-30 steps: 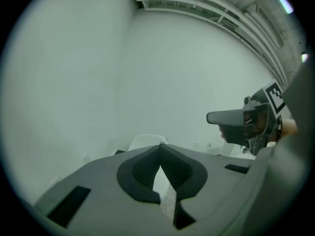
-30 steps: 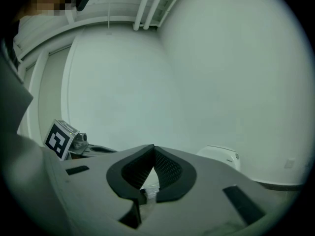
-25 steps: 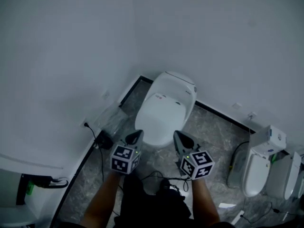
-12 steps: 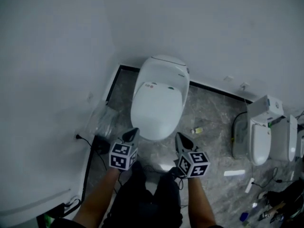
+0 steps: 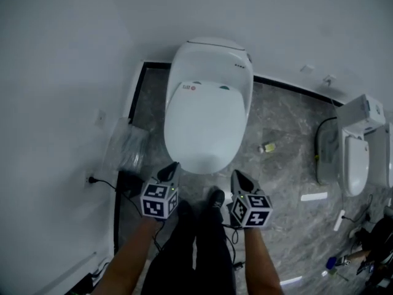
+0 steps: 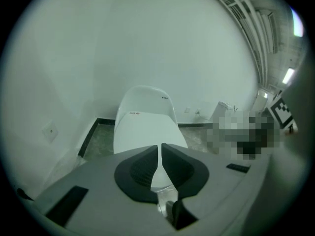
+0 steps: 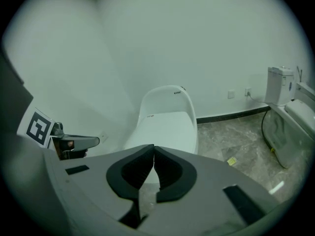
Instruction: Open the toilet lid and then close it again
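Grippers hang just before the toilet (image 5: pixel 215 57), its lid (image 5: pixel 206 125) down: left gripper (image 5: pixel 171 169) jaws opening, right gripper (image 5: pixel 239 177) pressed together, both empty. Better catch the lid's front edge from beneath, lifting slowly.

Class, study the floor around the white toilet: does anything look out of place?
Yes: a small yellow scrap lies loose on the floor right of the toilet, and a crumpled clear plastic bag sits at its left.
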The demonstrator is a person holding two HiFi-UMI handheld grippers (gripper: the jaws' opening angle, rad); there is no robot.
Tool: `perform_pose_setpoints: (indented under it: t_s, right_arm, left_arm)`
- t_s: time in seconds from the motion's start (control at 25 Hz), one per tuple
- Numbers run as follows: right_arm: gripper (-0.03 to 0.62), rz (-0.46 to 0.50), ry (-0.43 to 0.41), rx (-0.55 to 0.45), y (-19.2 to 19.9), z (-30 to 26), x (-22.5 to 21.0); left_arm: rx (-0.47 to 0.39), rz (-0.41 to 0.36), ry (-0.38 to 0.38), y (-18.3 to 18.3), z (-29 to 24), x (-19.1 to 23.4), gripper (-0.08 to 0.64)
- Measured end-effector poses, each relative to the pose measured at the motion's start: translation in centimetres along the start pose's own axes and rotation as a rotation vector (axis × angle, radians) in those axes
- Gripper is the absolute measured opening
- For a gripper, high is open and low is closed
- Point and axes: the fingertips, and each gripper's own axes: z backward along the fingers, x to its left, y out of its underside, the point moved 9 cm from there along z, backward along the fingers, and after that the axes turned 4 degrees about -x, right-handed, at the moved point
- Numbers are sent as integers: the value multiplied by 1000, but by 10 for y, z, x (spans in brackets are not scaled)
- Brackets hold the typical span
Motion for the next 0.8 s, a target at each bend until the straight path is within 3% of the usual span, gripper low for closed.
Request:
perform_pose_setpoints:
  t_s: [0.2, 0.32, 0.6, 0.8]
  right_arm:
    - [37, -47, 3, 30, 46, -40, -18]
    - [106, -86, 9, 48, 69, -60, -23]
    - [227, -202, 32, 28, 104, -98, -29]
    - [268, -298, 80, 25, 117, -115, -36]
  left_arm:
    - [50, 31, -10, 43, -27, 21, 55]
    - [83, 58, -16, 65, -38, 34, 79]
    - [139, 126, 43, 101, -60, 47, 237]
    - [170, 137, 86, 116, -75, 50, 282]
